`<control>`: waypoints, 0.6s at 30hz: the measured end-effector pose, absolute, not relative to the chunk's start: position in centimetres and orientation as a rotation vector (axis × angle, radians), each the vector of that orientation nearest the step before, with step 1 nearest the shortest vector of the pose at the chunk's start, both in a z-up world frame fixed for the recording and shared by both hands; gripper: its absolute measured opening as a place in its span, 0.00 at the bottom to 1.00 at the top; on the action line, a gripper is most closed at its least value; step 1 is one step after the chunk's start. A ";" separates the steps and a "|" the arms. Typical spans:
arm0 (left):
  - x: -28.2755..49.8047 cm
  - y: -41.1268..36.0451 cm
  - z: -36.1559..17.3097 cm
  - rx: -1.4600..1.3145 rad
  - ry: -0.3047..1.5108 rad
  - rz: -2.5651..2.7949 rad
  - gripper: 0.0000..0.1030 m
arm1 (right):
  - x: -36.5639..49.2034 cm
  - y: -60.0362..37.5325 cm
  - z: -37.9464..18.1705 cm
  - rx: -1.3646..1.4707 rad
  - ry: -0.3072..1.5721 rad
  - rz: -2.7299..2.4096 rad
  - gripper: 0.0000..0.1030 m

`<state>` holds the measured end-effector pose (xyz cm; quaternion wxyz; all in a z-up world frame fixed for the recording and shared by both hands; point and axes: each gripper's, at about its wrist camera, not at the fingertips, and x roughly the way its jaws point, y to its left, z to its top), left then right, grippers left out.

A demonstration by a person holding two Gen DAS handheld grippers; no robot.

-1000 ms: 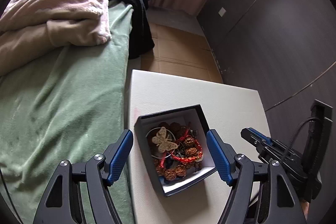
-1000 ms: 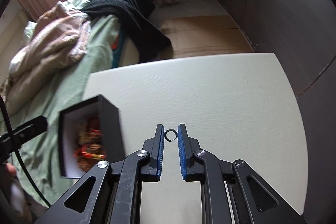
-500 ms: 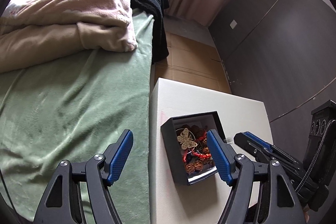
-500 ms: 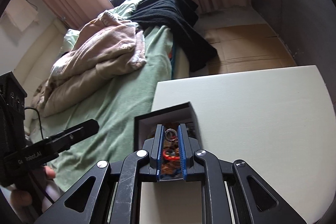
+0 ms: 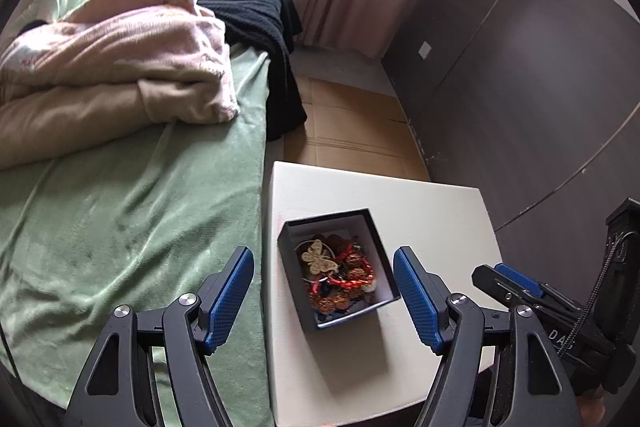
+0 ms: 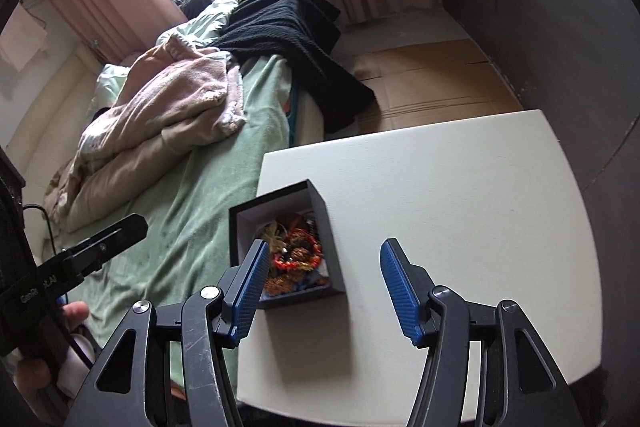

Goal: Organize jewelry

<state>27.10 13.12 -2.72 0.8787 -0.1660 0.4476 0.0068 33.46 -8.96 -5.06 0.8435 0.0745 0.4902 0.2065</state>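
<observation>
A black jewelry box (image 5: 374, 227) with a white lining stands on the white table (image 5: 432, 203), near its left edge. It holds red and brown bead bracelets (image 5: 344, 279) and a pale butterfly piece (image 5: 318, 259). My left gripper (image 5: 324, 295) is open and empty, held above the near side of the box. My right gripper (image 6: 320, 287) is open and empty, just above the box's (image 6: 326, 235) near right corner; it also shows in the left wrist view (image 5: 516, 281). The small ring is not visible among the jewelry.
A bed with a green sheet (image 5: 132, 195) borders the table's left edge, with beige blankets (image 5: 112, 67) and a black throw (image 5: 256, 19) on it. A dark wall (image 5: 520, 87) stands to the right. Cardboard (image 5: 352, 123) covers the floor beyond the table.
My right gripper carried a small ring from the table to above the box, then opened; the ring is gone from its fingers. Both grippers have pulled back and up a little.
</observation>
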 end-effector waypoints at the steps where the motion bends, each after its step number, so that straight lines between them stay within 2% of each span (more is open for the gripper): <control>1: 26.9 12.6 -2.3 -0.334 0.929 0.012 0.72 | 33.0 -9.5 -4.6 0.159 1.026 0.434 0.56; 3: 26.0 11.4 -1.3 -0.321 0.902 -0.005 0.75 | 32.3 -10.5 -3.7 0.164 1.006 0.428 0.60; 5: 24.9 10.5 -0.7 -0.312 0.866 -0.015 0.87 | 31.8 -11.6 -3.0 0.164 0.989 0.403 0.69; 6: 24.4 10.2 -0.5 -0.307 0.851 -0.017 0.90 | 31.4 -12.2 -2.5 0.166 0.976 0.389 0.72; 8: 23.1 9.3 0.0 -0.293 0.822 -0.020 0.98 | 30.8 -13.4 -1.8 0.184 0.960 0.388 0.73; 11: 21.6 8.1 -0.3 -0.287 0.794 -0.022 0.99 | 29.2 -14.8 -0.8 0.176 0.924 0.367 0.78; 13: 21.2 7.7 -0.6 -0.301 0.810 -0.018 0.99 | 27.9 -15.6 -0.7 0.172 0.895 0.341 0.93; 18: 19.9 6.3 -0.1 -0.291 0.796 -0.035 0.99 | 25.9 -16.0 -1.1 0.106 0.898 0.329 0.95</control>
